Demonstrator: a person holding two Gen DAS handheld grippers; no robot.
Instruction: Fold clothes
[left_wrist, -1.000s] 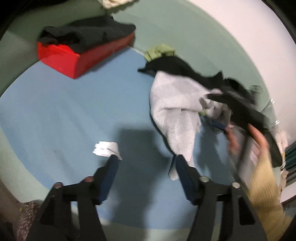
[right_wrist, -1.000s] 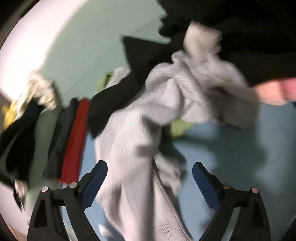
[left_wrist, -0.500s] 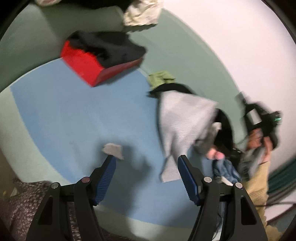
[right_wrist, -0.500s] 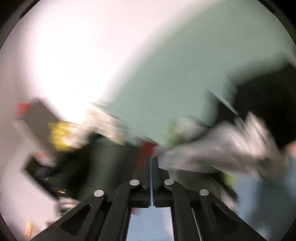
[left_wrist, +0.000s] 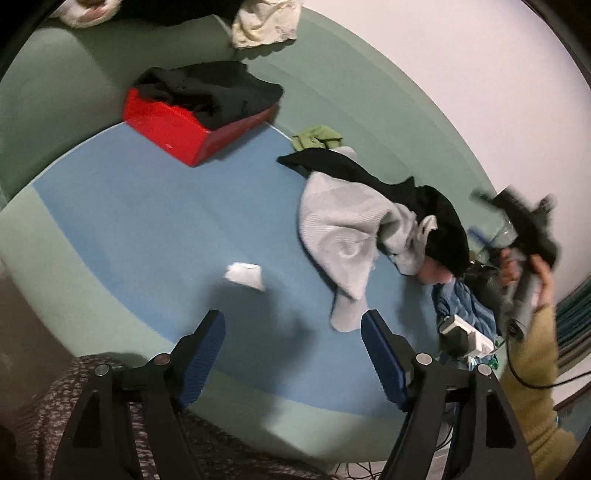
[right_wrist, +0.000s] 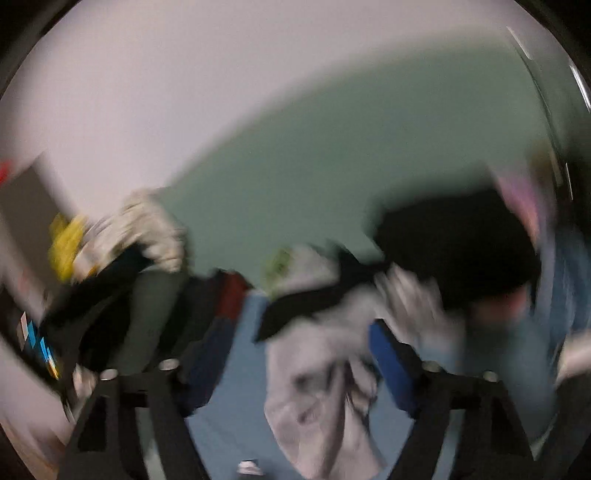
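A crumpled grey garment (left_wrist: 343, 229) lies on the blue mat (left_wrist: 147, 206), with a black garment (left_wrist: 424, 206) draped over its far edge. My left gripper (left_wrist: 293, 343) hovers above the mat's near edge; its jaws are opening and nothing is between them. The grey garment's lowest tip lies just beyond its right finger (left_wrist: 380, 354). The right wrist view is heavily blurred. There my right gripper (right_wrist: 301, 350) has its jaws opening, and the grey garment (right_wrist: 317, 387) shows in the gap beneath them with no pad pressing on it.
A red box (left_wrist: 166, 125) topped with dark clothes (left_wrist: 210, 88) stands at the mat's far side. A white scrap (left_wrist: 245, 275), a green cloth (left_wrist: 317, 136) and a cream cloth (left_wrist: 264, 22) lie around. A yellow sleeve (left_wrist: 532, 362) and blue fabric (left_wrist: 461, 302) are at the right edge.
My right gripper went from wide open over the grey garment to shut, then open again, lifting away. The left view pulled back and the grey garment settled into a heap.
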